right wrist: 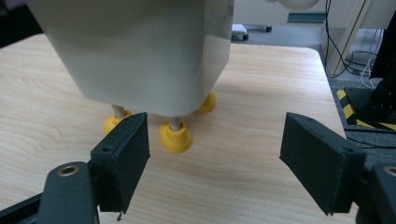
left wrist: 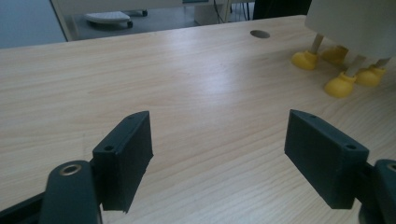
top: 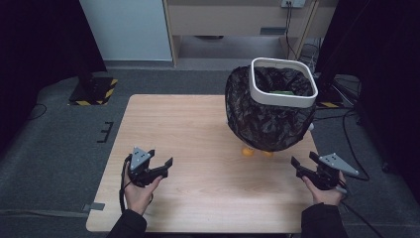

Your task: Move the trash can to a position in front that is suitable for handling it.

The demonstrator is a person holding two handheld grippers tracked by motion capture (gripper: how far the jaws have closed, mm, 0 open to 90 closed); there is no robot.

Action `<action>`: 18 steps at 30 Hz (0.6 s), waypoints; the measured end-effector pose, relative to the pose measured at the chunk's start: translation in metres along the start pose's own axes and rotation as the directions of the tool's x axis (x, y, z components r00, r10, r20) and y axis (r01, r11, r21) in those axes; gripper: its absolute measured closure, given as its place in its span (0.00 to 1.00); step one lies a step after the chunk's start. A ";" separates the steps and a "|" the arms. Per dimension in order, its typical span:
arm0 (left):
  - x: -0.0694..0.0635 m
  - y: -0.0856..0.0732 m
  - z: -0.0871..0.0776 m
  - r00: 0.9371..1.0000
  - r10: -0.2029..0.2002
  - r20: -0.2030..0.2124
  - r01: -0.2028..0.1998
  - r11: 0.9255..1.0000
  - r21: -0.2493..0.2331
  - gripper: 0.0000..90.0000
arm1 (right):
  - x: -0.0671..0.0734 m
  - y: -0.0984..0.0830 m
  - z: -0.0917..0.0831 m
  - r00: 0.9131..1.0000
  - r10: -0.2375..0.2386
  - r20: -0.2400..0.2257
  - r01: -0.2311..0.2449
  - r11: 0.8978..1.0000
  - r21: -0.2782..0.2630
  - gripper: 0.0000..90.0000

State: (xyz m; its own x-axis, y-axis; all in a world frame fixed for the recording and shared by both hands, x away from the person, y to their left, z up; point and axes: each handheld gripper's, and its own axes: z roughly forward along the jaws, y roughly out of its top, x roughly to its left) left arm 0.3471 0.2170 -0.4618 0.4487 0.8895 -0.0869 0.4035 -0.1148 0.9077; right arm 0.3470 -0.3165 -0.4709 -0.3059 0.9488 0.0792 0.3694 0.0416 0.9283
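a yellow-and-black striped base [top: 94,90] stands on the grey floor [top: 49,148] left of the table.

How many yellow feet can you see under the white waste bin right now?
4, in the left gripper view under the white waste bin: two nearer yellow feet, two behind. The right gripper view shows three; the high view two, the black bag hiding the rest.

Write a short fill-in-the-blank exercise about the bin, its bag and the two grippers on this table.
1. The bag draped over the white bin is ____ in colour.
2. The bin stands on small feet coloured ____.
3. The left gripper and the right gripper both have jaws that are ____, holding nothing.
4. The table top is made of ____.

Missing words: black; yellow; open; wood
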 end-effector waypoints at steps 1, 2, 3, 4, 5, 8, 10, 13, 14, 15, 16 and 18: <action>-0.002 0.002 0.001 1.000 0.004 0.003 -0.004 1.000 -0.003 0.26 | 0.000 0.001 -0.001 1.000 -0.001 0.003 0.001 1.000 0.004 0.27; -0.004 0.004 0.003 1.000 0.004 0.006 -0.004 1.000 -0.011 0.26 | 0.000 0.002 -0.001 1.000 0.002 0.004 -0.002 1.000 0.003 0.28; -0.006 0.007 0.004 1.000 0.012 0.009 -0.011 1.000 -0.011 0.26 | 0.000 0.002 -0.001 1.000 -0.002 0.007 0.002 1.000 0.001 0.28; -0.007 0.009 0.005 1.000 0.020 0.011 -0.020 1.000 -0.013 0.26 | 0.000 0.002 -0.001 1.000 0.001 0.006 -0.001 1.000 -0.005 0.29; -0.009 0.012 0.007 1.000 0.028 0.011 -0.028 0.999 -0.017 0.26 | 0.000 0.003 -0.001 1.000 0.004 0.003 -0.004 1.000 -0.014 0.29; -0.014 0.021 0.010 0.999 0.036 0.019 -0.036 0.999 -0.031 0.26 | -0.001 0.006 -0.001 1.000 -0.003 0.008 0.004 1.000 -0.021 0.31; -0.017 0.027 0.012 0.999 0.042 0.023 -0.041 0.998 -0.040 0.27 | -0.002 0.007 -0.002 1.000 0.000 0.008 0.001 1.000 -0.029 0.32; -0.022 0.035 0.015 0.998 0.055 0.027 -0.053 0.997 -0.053 0.27 | -0.003 0.009 -0.002 1.000 0.000 0.014 0.001 0.999 -0.038 0.33; -0.023 0.037 0.016 0.998 0.061 0.030 -0.059 0.997 -0.057 0.27 | -0.004 0.010 -0.001 1.000 0.001 0.015 -0.001 0.999 -0.045 0.33; -0.024 0.040 0.018 0.997 0.066 0.031 -0.064 0.996 -0.057 0.28 | -0.004 0.010 -0.002 1.000 0.005 0.017 -0.005 0.999 -0.037 0.33; -0.025 0.042 0.019 0.997 0.068 0.031 -0.066 0.996 -0.056 0.28 | -0.004 0.011 -0.002 1.000 0.005 0.018 -0.005 0.999 -0.036 0.33; -0.028 0.045 0.022 0.997 0.068 0.037 -0.066 0.996 -0.061 0.28 | -0.004 0.013 -0.001 1.000 0.004 0.020 -0.003 0.999 -0.042 0.33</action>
State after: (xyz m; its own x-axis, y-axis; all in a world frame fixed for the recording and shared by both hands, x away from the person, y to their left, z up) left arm 0.3705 0.1776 -0.4276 0.5041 0.8628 -0.0398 0.3234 -0.1458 0.9350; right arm 0.3521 -0.3203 -0.4592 -0.2871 0.9549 0.0761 0.3331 0.0251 0.9426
